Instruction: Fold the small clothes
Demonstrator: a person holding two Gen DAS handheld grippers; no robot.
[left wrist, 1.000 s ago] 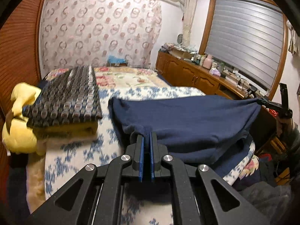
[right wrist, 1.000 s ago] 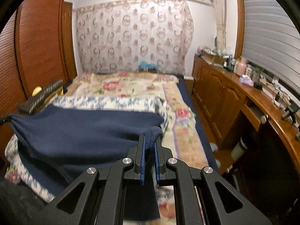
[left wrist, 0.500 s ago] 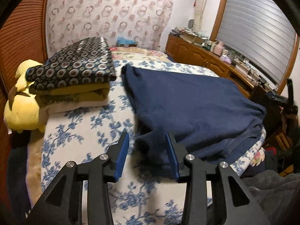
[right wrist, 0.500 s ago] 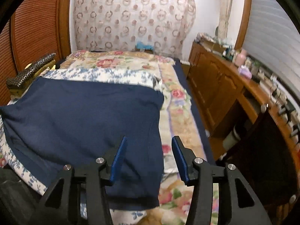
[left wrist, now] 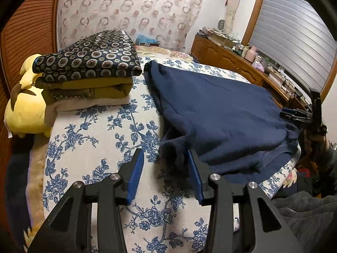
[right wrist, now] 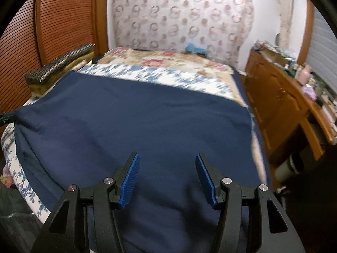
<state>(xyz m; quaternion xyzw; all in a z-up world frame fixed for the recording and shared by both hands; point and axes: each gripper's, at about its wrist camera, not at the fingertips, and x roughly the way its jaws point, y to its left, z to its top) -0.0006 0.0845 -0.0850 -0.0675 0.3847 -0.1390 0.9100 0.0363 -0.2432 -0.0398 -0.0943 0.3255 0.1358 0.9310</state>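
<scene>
both claws, left [left wrist: 165, 171] and right [right wrist: 167, 178], have just opened, empty; the navy garment [right wrist: 130, 122] lies released, spread flat on the bed [left wrist: 90, 147] for folding

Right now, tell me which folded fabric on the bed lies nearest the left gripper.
The navy garment: its near corner lies between the open left gripper fingers. The patterned folded stack sits farther back, beside the yellow plush toy.

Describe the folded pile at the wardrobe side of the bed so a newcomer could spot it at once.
On the bed's blue-flowered sheet, look toward the slatted wooden wardrobe. Beside the flat navy garment sits the folded stack, against a yellow plush toy. Its dark circle-patterned top over mustard layers sets it apart.
</scene>
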